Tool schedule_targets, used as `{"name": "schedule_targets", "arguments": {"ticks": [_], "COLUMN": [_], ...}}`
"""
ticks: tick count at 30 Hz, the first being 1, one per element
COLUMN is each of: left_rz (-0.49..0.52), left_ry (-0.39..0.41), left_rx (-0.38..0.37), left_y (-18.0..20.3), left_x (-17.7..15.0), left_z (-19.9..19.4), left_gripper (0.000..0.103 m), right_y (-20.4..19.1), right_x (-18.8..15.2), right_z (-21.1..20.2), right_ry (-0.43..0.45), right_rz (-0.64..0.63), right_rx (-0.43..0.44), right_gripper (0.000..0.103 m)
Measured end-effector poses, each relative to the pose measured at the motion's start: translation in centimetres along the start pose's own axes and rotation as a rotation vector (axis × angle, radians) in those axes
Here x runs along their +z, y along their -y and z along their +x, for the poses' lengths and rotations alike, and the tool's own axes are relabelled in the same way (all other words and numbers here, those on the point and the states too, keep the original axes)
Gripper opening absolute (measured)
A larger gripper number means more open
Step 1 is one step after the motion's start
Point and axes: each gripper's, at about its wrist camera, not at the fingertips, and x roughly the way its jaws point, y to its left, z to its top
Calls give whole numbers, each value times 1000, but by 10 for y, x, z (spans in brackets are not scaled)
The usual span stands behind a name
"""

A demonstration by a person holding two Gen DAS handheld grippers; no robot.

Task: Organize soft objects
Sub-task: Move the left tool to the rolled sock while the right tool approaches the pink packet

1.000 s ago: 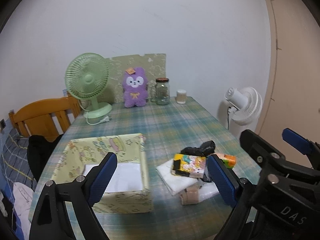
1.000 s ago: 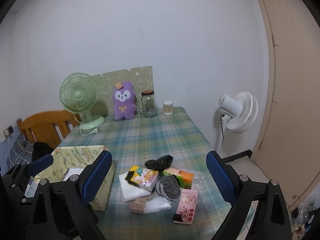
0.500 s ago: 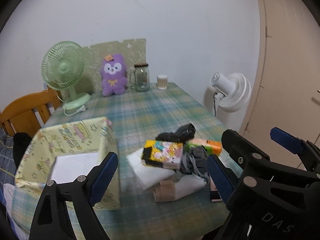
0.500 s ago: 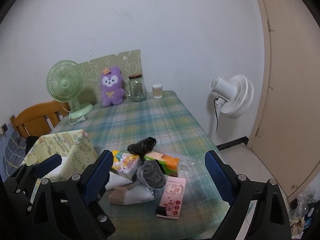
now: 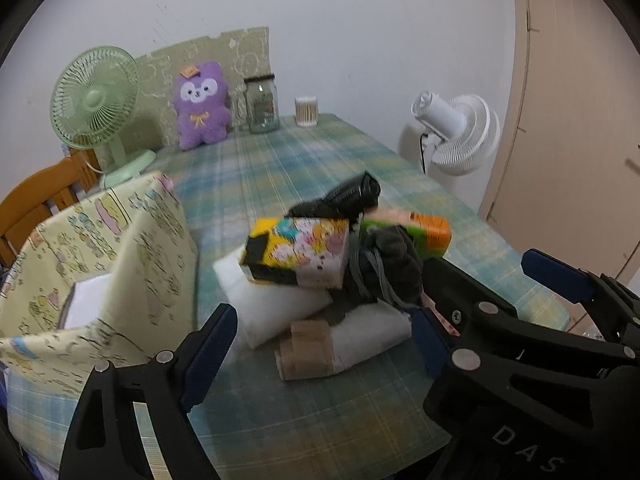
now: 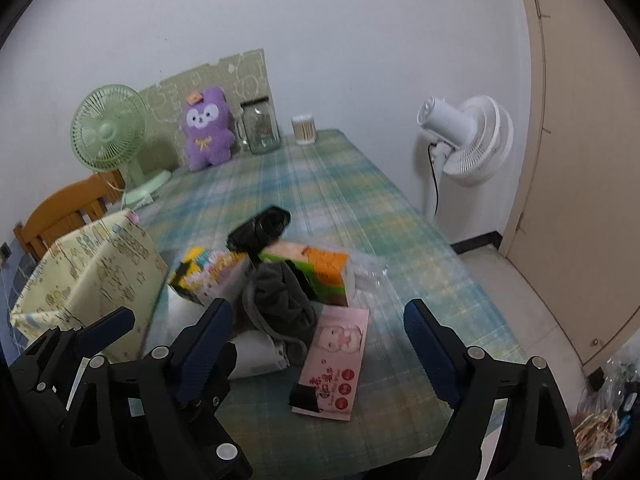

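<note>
A pile of soft items lies mid-table: a yellow cartoon tissue pack [image 5: 298,252], an orange-green tissue pack [image 5: 416,228], a grey cloth [image 5: 384,272], a black bundle [image 5: 344,198], white folded cloths [image 5: 276,304] and a beige roll [image 5: 306,346]. A pink tissue pack [image 6: 338,360] lies at the front. A yellow patterned fabric box [image 5: 100,264] stands to the left. My left gripper [image 5: 324,340] is open and empty just before the pile. My right gripper [image 6: 318,348] is open and empty above the pink pack.
At the back stand a green fan [image 5: 98,114], a purple plush [image 5: 202,106], a glass jar [image 5: 262,104] and a small cup [image 5: 306,111]. A white floor fan [image 6: 464,140] stands right of the table. A wooden chair [image 6: 64,212] is at the left.
Both grippers have moved forward and down toward the pile, which now looms larger. Both stay open and empty.
</note>
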Motion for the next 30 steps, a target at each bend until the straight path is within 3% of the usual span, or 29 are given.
{"name": "schedule_targets", "arguments": {"ticks": [11, 17, 21, 26, 30], "left_rz": [21, 58, 64, 100, 91], "left_ry": [-93, -93, -92, -81, -86], "left_rx": [1, 17, -4, -1, -23], "left_y": [7, 13, 15, 21, 21], "left_x": [-15, -18, -17, -16, -15], "left_z": [33, 39, 39, 39, 39], "left_gripper": [80, 65, 50, 41, 35], "right_y": [9, 16, 18, 12, 7], "right_x": [-18, -23, -22, -23, -22], "right_z": [26, 42, 43, 46, 48], "right_ry": [-90, -149, -153, -155, -158], "right_rz": [15, 42, 50, 48, 46], "right_rx": [-31, -58, -50, -73, -63], "right_gripper": [84, 77, 74, 64, 48]}}
